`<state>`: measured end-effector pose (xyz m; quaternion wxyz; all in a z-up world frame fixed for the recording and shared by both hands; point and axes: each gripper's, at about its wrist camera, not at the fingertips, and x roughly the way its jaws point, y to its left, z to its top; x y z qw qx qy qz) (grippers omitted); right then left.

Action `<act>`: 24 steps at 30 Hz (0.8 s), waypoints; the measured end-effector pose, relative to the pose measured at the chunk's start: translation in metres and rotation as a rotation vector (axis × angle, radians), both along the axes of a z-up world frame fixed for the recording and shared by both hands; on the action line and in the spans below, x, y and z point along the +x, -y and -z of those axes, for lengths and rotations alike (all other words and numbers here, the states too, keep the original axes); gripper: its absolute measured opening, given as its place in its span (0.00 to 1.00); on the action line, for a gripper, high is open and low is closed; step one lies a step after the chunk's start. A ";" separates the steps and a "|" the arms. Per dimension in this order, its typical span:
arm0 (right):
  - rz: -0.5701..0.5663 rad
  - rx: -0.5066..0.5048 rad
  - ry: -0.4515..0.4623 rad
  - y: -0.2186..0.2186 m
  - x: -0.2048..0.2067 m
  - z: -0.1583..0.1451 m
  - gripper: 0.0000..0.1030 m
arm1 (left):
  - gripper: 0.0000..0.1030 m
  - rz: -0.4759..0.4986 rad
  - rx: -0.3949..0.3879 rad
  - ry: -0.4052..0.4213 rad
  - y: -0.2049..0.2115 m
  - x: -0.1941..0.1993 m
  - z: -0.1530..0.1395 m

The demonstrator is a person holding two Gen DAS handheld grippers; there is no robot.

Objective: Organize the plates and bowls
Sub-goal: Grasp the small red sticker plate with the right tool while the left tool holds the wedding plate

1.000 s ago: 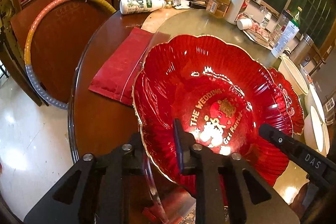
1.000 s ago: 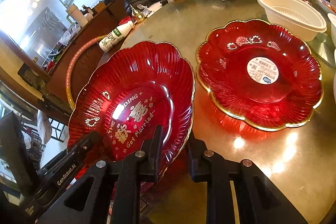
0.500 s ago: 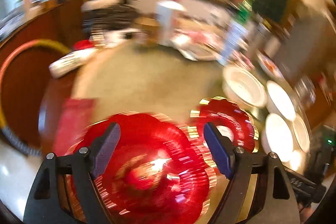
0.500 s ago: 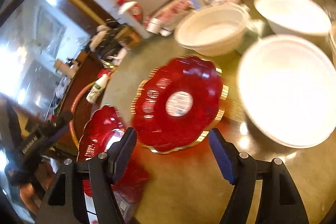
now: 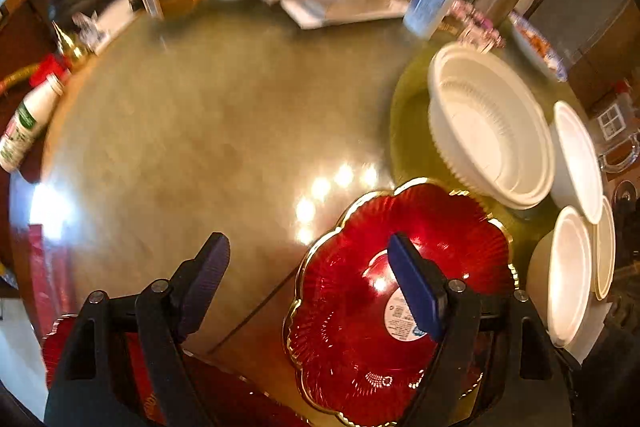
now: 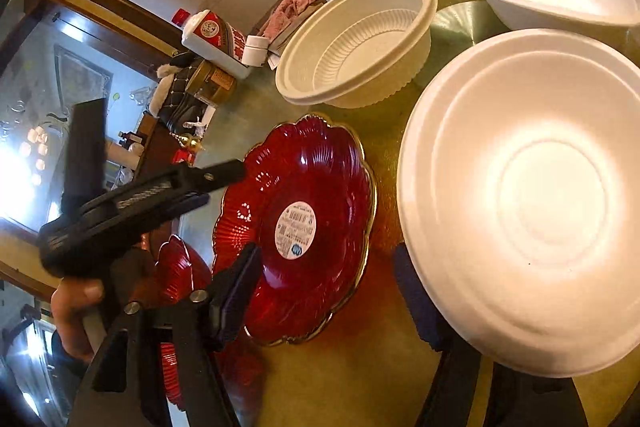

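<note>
red scalloped gold-rimmed glass plate [image 6: 304, 227] sitting empty mid-frame, barcode sticker in its centre | ribbed white plastic bowl [image 6: 356, 51] above it, white foam bowl [image 6: 524, 203] at right, both empty | left gripper [image 5: 308, 275] and right gripper [image 6: 324, 291] both closing, gripping nothing | second red plate [image 6: 180, 267] peeking lower left

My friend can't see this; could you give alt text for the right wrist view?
A red plate with a round sticker lies on a glossy table between the closing, empty jaws of the right gripper. White bowls sit beside it; the left gripper hangs over its far side.
</note>
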<state>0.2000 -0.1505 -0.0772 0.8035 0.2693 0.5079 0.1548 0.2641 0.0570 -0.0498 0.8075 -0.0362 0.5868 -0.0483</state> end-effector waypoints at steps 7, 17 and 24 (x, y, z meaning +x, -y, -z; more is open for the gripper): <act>-0.022 -0.020 -0.019 0.000 0.002 0.010 0.11 | 0.32 0.097 0.086 0.021 0.024 -0.012 0.006; -0.006 -0.069 0.078 0.000 -0.011 -0.017 0.10 | 0.20 0.061 0.063 0.153 0.008 -0.044 -0.043; -0.015 -0.071 0.154 -0.003 -0.029 -0.036 0.09 | 0.13 0.006 0.032 0.269 -0.006 -0.085 -0.069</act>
